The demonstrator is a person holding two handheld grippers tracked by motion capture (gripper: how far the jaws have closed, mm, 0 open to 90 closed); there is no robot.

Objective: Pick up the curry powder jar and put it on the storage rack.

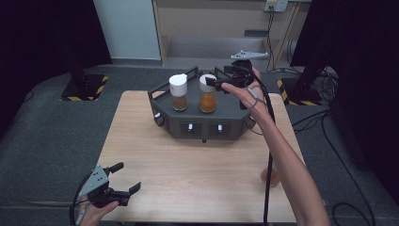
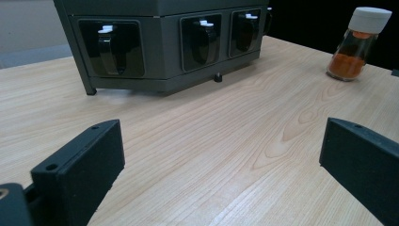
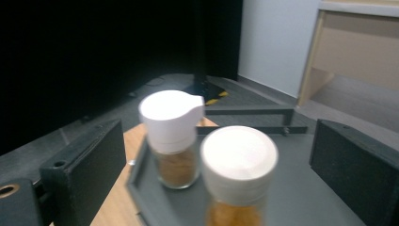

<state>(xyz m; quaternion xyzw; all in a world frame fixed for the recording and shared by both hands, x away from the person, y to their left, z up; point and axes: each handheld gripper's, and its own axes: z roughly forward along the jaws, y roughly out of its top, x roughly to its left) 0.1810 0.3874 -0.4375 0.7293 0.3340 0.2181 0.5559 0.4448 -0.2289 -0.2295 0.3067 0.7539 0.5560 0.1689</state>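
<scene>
Right hand-held gripper (image 1: 217,84), jaws released, stands beside the jar (image 1: 207,94) on the rack (image 1: 226,115) at upper centre; glass looks rigid, slippery, breakable, best gripped below the cap.

The near spice jar (image 3: 239,174) is blurred and cut off at the bottom edge in the right gripper view.

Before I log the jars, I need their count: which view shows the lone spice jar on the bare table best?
The left gripper view: the lone spice jar stands whole and sharp on the wood. In the high view the person's forearm mostly covers it.
</scene>
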